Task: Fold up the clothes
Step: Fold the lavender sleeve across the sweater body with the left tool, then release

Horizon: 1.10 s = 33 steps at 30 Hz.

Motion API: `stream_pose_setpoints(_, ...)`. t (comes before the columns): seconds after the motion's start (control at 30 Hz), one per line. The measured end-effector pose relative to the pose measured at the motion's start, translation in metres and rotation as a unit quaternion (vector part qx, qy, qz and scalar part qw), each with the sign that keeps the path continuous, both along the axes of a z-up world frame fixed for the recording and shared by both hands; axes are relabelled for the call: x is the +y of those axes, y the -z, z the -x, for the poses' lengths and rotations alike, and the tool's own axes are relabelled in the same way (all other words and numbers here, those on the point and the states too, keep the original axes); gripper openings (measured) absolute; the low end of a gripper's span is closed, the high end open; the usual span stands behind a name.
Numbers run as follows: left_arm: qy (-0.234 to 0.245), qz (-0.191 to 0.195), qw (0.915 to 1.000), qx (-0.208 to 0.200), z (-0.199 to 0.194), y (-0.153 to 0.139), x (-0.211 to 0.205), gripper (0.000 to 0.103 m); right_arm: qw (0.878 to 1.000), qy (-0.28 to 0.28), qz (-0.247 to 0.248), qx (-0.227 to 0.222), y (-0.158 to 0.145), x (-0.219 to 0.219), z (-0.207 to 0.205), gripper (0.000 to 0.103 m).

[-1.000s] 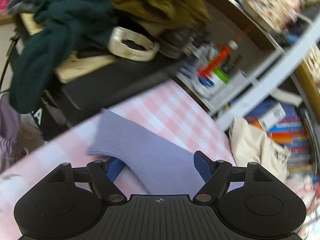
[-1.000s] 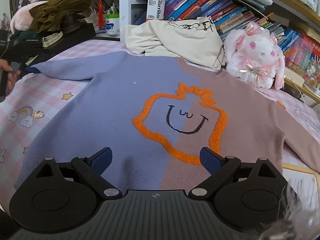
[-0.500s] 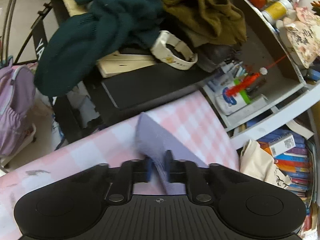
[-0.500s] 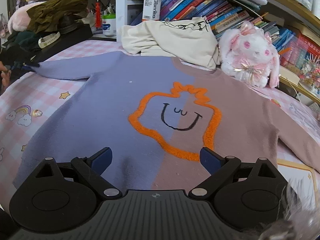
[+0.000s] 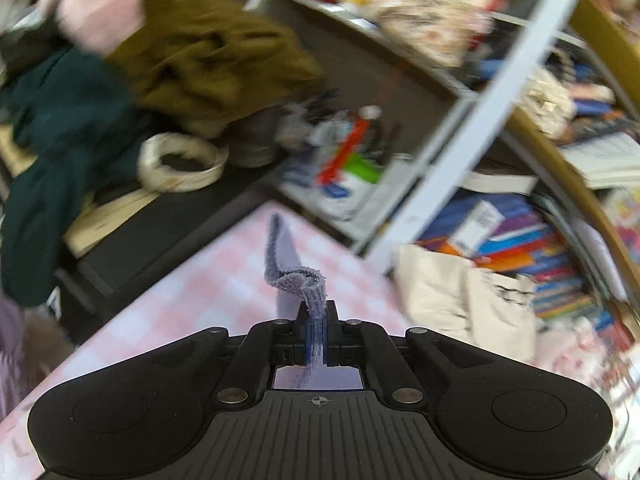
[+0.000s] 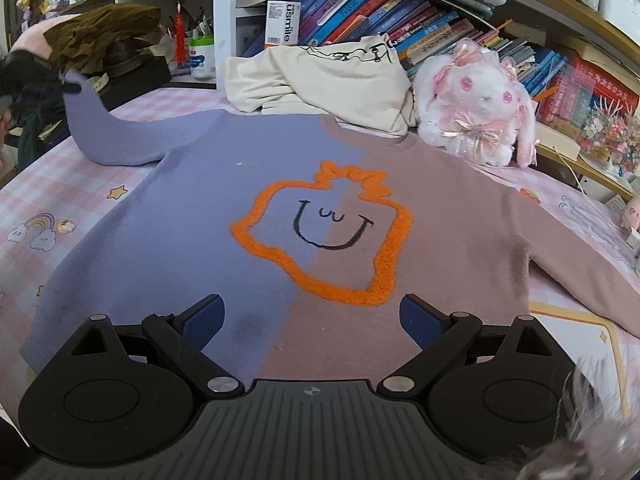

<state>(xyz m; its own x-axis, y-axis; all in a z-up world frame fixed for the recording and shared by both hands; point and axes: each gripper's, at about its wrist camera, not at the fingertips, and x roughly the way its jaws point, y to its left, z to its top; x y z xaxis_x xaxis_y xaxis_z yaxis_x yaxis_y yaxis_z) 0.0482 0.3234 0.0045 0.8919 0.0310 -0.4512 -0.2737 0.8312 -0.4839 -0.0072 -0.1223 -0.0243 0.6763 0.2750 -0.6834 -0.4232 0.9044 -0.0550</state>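
Soft knit in two colours fills the nearest part of the scene: a sweater (image 6: 224, 248) lies flat on a bed covered by a pink checked sheet (image 6: 24, 200), its left half lavender, its right half dusty mauve. An orange outlined shape with a black smiling face sits on the chest.

Nearest of all, the right gripper (image 6: 312, 316) hangs over the sweater's lower hem with its blue-padded fingers spread wide apart and nothing between them.

The mauve sleeve runs flat towards the near right edge. The lavender sleeve (image 6: 100, 136) on the far left is lifted off the sheet, rising to the left gripper (image 6: 66, 87), which shows there only as a dark shape.

From the left gripper's own camera, that gripper (image 5: 316, 320) has its fingers pressed together on the ribbed lavender cuff (image 5: 306, 280), which curls up above the fingertips. The rest of the sleeve trails down to the checked sheet beyond it. This view is blurred.

Beyond the sweater's collar lies a crumpled cream garment (image 6: 320, 76), and just to its right sits a white and pink plush rabbit (image 6: 476, 108). On the far left, an olive garment (image 6: 100, 28) is heaped on a dark surface. Shelves packed with books (image 6: 360, 12) line the back.
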Motion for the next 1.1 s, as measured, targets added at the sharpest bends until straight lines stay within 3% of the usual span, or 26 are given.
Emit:
stream_pose_setpoints(0.27, 0.054, -0.039, 0.9975, -0.023, -0.010, -0.044, -0.073, 0.003, 1.000, -0.011, -0.013, -0.004, -0.003, -0.031, -0.007, 0.095)
stream_pose_setpoints(0.5, 0.082, -0.063, 0.9945, -0.019, -0.021, -0.063, -0.140, 0.003, 0.999, -0.021, -0.030, 0.002, -0.005, -0.068, -0.019, 0.095)
stream_pose_setpoints(1.1, 0.119, -0.077, 0.9898, 0.015, -0.076, -0.064, -0.296, 0.003, 0.996, -0.039, -0.077, 0.023, 0.001, -0.168, -0.038, 0.095)
